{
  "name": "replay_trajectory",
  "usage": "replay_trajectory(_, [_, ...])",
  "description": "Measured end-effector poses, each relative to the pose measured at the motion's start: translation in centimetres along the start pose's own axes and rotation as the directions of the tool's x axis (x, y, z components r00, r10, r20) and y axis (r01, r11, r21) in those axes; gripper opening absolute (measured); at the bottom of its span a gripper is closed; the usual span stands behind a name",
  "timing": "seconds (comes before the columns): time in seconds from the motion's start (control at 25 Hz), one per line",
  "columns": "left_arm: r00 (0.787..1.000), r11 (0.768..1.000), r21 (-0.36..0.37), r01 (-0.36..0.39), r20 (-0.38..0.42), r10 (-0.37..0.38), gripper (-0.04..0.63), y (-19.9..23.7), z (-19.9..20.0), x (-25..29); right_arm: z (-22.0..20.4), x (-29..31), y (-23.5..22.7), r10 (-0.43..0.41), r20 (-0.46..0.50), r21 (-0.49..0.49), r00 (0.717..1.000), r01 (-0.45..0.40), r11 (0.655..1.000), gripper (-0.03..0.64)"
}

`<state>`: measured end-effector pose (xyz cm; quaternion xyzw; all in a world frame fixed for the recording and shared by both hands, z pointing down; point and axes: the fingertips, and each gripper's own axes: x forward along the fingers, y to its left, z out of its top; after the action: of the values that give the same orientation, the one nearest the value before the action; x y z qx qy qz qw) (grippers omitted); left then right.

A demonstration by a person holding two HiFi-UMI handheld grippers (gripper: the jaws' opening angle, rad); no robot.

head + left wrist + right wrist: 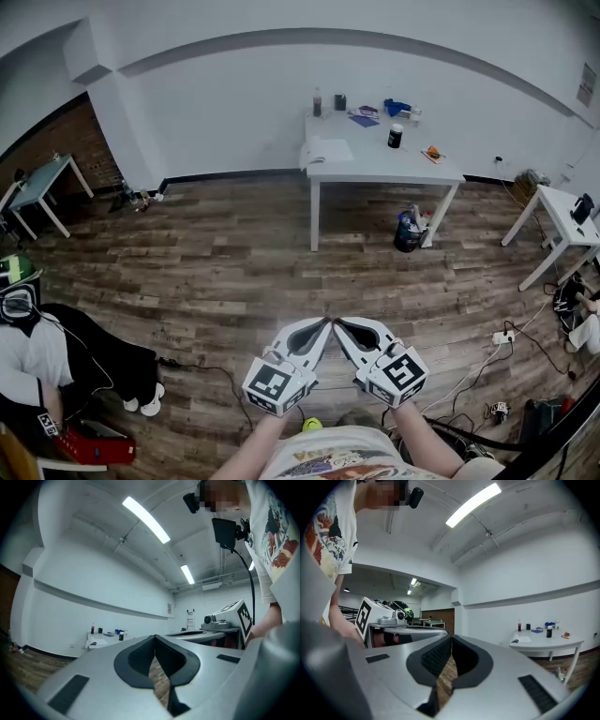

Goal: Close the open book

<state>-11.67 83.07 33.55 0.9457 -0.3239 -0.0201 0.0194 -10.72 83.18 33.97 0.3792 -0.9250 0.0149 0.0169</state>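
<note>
Jaws on your left gripper (pixel 324 324) meet tip to tip with nothing between them, and your right gripper (pixel 339 324) is the same: dark pads pressed together, empty. You hold both low and near your body, side by side above the brown wood-plank floor (pixel 234 272), their tips angled toward each other and almost touching. The open white-paged book (pixel 327 150) lies flat at the left end of the white rectangular table (pixel 394 167), which stands far across the room by the white wall, well apart from both grippers. Right of the book on that table stands a black cylindrical container with a white top (pixel 396 137), and a dark bottle (pixel 317 101) stands along the far edge.
</note>
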Motion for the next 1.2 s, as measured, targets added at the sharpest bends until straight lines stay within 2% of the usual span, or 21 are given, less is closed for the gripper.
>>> replay_trajectory(0.36, [1.0, 0.999, -0.044, -0.014, 0.003, 0.014, 0.012, 2.2, -1.1, 0.7, -1.0, 2.0, -0.9, 0.008, -0.044, -0.014, 0.999, -0.009, 1.0, 0.023])
replay_trajectory(0.52, [0.999, 0.999, -0.043, -0.032, -0.005, 0.032, 0.012, 3.9, -1.3, 2.0, -1.1, 3.5, -2.6, 0.017, -0.042, -0.007, 0.999, -0.017, 1.0, 0.023])
replay_trajectory(0.8, [0.998, 0.997, -0.022, -0.068, -0.006, 0.067, 0.012, 7.5, -0.7, 5.9, -0.5, 6.6, -6.9, 0.052, -0.033, -0.001, 0.998, -0.052, 0.999, 0.023])
replay_trajectory(1.2, [0.993, 0.993, -0.025, -0.117, -0.02, 0.117, 0.012, 11.0, -1.2, 14.4, -0.7, 8.9, -15.8, 0.101, -0.035, 0.015, 0.994, -0.101, 0.995, 0.023])
